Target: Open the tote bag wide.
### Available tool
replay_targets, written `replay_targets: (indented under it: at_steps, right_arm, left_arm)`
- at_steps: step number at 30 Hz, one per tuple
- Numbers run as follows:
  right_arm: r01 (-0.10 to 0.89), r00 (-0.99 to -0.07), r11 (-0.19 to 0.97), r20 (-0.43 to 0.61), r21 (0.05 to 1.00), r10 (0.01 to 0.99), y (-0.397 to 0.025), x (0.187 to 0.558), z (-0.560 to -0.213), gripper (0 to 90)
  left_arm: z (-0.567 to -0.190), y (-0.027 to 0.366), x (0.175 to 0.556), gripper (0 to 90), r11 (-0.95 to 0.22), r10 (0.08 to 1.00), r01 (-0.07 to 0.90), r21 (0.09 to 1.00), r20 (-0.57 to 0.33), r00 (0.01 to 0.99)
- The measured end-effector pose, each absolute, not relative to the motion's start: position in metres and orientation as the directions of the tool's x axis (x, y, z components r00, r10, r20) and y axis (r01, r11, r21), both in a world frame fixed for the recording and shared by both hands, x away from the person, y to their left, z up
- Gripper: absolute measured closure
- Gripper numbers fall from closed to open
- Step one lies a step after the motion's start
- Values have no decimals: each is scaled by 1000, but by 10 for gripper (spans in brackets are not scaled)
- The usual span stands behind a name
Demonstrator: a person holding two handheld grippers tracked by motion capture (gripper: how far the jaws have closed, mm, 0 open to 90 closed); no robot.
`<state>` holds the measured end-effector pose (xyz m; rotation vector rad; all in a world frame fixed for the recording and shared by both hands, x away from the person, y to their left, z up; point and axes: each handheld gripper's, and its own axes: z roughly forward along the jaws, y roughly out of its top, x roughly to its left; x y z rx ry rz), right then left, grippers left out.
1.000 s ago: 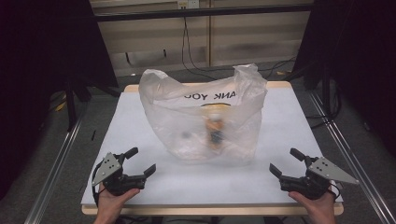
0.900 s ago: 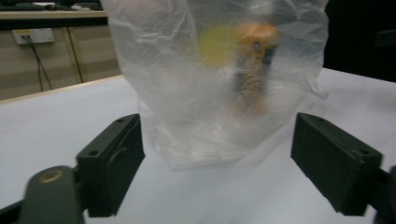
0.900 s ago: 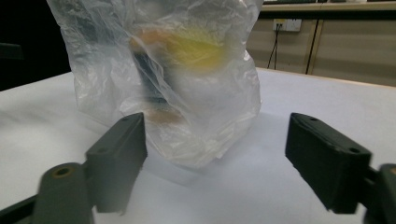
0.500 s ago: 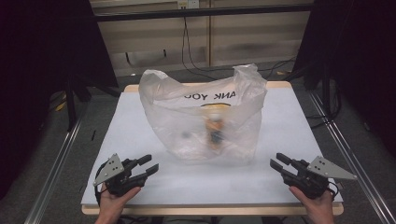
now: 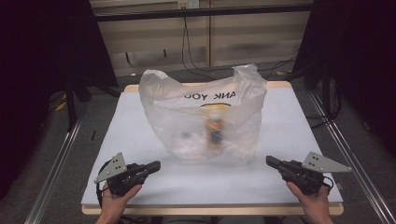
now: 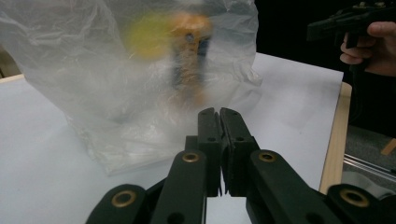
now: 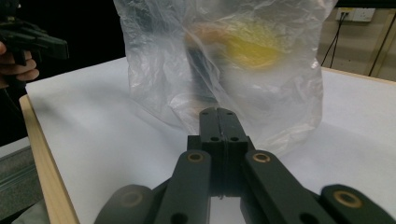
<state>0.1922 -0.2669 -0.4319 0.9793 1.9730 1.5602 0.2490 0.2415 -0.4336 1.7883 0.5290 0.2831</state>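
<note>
A translucent plastic bag [image 5: 205, 116] with printed lettering stands upright mid-table on the white table [image 5: 140, 121]. Inside it, blurred by the film, is an orange and yellow object [image 5: 215, 128], also seen in the left gripper view [image 6: 189, 51] and the right gripper view [image 7: 233, 44]. My left gripper [image 5: 156, 165] sits near the front left edge, shut and empty, pointing toward the bag [image 6: 116, 74]. My right gripper [image 5: 269, 161] sits near the front right edge, shut and empty, aimed at the bag [image 7: 224, 70]. Both stay clear of the bag.
The table has a wooden rim [image 5: 210, 211] along its front. Metal rails [image 5: 56, 163] run along both sides on the floor. Cables [image 5: 191, 51] hang at the back wall. Bare table surface lies between the bag and each gripper.
Both grippers went from open to shut over the last second. They stayed near the front corners of the table; the bag has not moved.
</note>
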Motion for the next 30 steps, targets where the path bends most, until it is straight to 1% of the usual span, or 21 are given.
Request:
replay_targets:
  at_steps: [1, 2, 3, 4, 5, 7, 12, 20, 22, 30]
  right_arm:
    - [257, -656, 119, 83, 959, 750, -265, 193, -431, 900]
    - [257, -650, 120, 79, 959, 756, -264, 193, -429, 900]
    - [251, -643, 112, 80, 961, 761, -263, 194, -429, 900]
    - [256, -645, 113, 83, 960, 759, -263, 196, -427, 900]
    - [251, -649, 116, 78, 961, 757, -262, 198, -425, 900]
    - [260, -664, 113, 93, 959, 742, -261, 202, -423, 900]
    - [262, -687, 123, 96, 957, 720, -255, 211, -411, 900]
    - [257, -726, 114, 114, 960, 678, -245, 226, -391, 900]
    - [248, -731, 119, 105, 962, 674, -242, 230, -387, 900]
    - [218, -761, 109, 99, 970, 642, -234, 241, -367, 900]
  left_arm:
    - [-433, 240, 249, 889, -194, 488, 221, 956, -102, 867]
    - [-432, 240, 250, 900, -200, 487, 225, 954, -103, 867]
    - [-431, 239, 251, 900, -186, 486, 246, 951, -128, 864]
    - [-429, 239, 253, 900, -198, 468, 248, 948, -131, 874]
    - [-428, 238, 254, 900, -192, 467, 263, 945, -147, 872]
    - [-427, 235, 256, 900, -201, 452, 264, 943, -150, 879]
    - [-416, 227, 263, 900, -232, 429, 241, 942, -124, 895]
    - [-405, 211, 275, 900, -241, 394, 237, 941, -128, 910]
    - [-402, 205, 278, 900, -260, 390, 228, 938, -114, 914]
    - [-383, 189, 290, 900, -222, 358, 197, 955, -108, 927]
